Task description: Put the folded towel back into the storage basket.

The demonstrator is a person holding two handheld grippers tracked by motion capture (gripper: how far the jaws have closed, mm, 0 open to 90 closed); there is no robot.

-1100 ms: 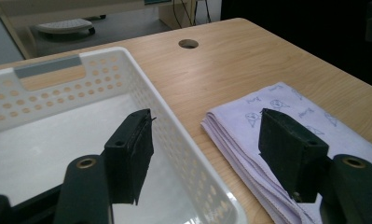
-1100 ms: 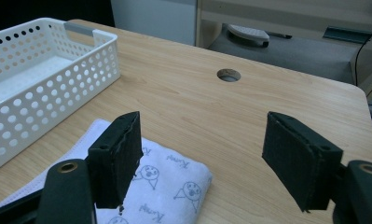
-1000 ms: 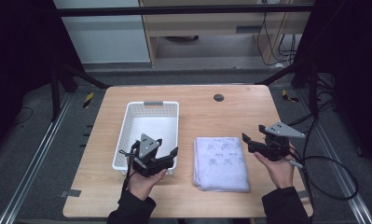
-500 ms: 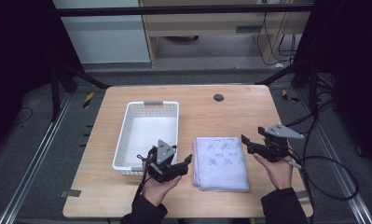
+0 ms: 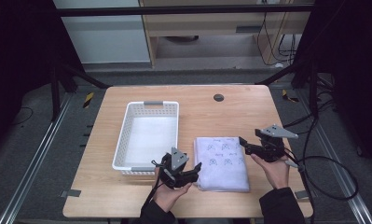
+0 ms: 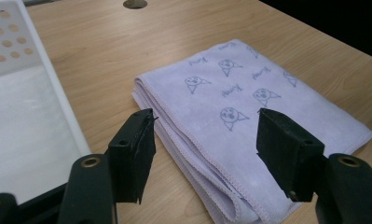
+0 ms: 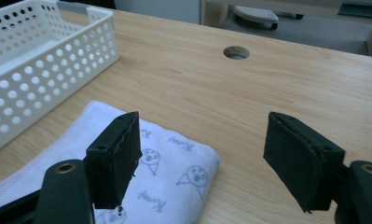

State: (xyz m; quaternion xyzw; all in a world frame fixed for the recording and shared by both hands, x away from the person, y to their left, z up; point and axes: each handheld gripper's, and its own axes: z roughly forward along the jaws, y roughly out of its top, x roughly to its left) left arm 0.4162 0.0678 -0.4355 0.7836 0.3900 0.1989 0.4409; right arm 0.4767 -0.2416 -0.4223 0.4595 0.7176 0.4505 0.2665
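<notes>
— Both grippers stood with jaws apart: the left gripper [image 5: 196,169] hung at the near left edge of the folded towel [image 5: 222,162], its jaws having just closed a little with nothing pinched between them.

— And the right gripper [image 5: 242,142]?

— Wide too, gripping nothing, at the towel's far right corner.

— Where was the towel?

— Flat on the table [image 5: 207,114], just right of the white basket [image 5: 127,139].

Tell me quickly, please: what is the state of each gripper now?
Left gripper: open, holding nothing, fingers have just closed slightly, above the folded towel.
Right gripper: open, holding nothing, over the towel's corner.
</notes>
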